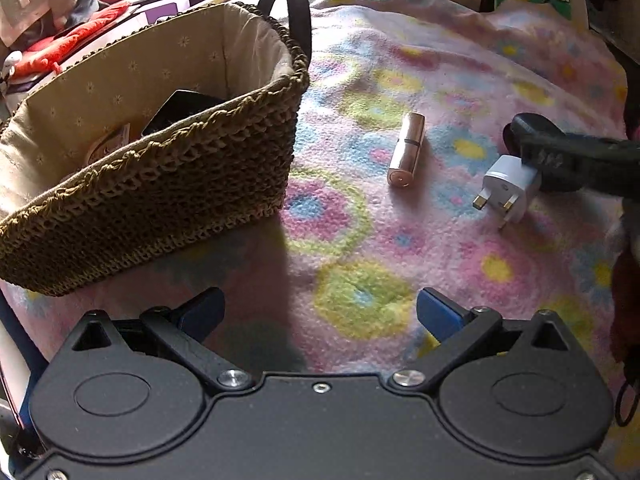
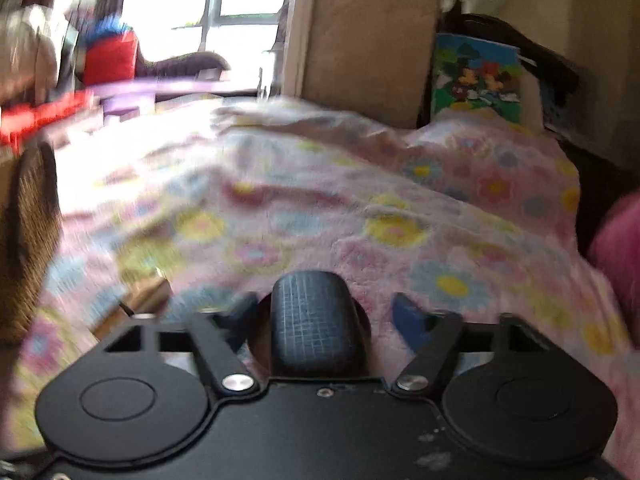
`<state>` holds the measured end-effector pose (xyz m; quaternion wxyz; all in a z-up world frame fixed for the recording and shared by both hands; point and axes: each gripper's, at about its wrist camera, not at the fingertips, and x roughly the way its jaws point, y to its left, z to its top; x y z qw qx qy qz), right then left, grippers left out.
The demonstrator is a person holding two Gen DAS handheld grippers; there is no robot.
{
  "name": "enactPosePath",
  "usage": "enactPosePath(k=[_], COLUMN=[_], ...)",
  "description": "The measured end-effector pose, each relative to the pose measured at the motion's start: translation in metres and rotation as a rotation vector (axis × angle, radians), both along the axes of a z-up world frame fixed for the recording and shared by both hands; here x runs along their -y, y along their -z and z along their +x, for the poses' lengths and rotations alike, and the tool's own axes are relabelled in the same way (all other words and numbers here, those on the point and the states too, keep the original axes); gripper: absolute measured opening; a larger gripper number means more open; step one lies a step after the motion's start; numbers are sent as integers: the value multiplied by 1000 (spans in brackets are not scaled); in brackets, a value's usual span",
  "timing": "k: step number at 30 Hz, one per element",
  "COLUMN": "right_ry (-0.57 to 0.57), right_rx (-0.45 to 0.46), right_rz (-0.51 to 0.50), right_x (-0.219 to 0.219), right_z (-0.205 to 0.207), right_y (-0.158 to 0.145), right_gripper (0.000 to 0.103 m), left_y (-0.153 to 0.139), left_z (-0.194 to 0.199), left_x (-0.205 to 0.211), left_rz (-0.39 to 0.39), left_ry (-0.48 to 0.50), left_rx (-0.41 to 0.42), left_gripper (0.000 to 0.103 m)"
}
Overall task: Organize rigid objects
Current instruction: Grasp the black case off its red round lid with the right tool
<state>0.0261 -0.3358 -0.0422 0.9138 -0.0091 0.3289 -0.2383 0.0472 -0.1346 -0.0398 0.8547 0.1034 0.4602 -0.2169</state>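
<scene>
A woven olive basket (image 1: pixel 168 196) with a beige lining stands on the flowered blanket at the left; a black object (image 1: pixel 180 110) lies inside it. A rose-gold lipstick tube (image 1: pixel 406 150) lies on the blanket right of the basket. A white UK plug adapter (image 1: pixel 506 190) sits at the right, lifted a little, with my right gripper (image 1: pixel 532 160) closed around its back end. My left gripper (image 1: pixel 320 312) is open and empty, low over the blanket in front of the basket. The right wrist view is blurred; the plug is hidden there, and the basket's edge (image 2: pixel 28 240) shows at the left.
The flowered pink blanket (image 1: pixel 400 260) covers the bed. Red and grey clutter (image 1: pixel 60 40) lies behind the basket. A cardboard panel (image 2: pixel 372 40) and a cartoon picture book (image 2: pixel 476 76) stand at the far edge. A pink cloth (image 2: pixel 620 248) is at the right.
</scene>
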Motion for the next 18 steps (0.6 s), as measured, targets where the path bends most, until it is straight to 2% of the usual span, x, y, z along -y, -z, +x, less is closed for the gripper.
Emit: enactPosePath(k=[2, 5, 9, 14, 18], right_ry=[-29, -17, 79, 184, 141], right_rx=[-45, -23, 35, 4, 59], right_rz=[-35, -61, -27, 20, 37], right_x=[-3, -5, 8, 27, 22], right_z=[6, -3, -40, -86, -116], right_y=[6, 2, -7, 9, 12], right_gripper=[49, 49, 49, 49, 54], left_y=[0, 1, 1, 2, 3], left_z=[1, 3, 3, 2, 2], left_x=[-1, -3, -3, -1, 1], left_rz=[-5, -12, -17, -13, -4], left_ry=[-5, -12, -9, 4, 12], left_rx=[-11, -20, -30, -36, -40], left_gripper=[99, 99, 99, 99, 99])
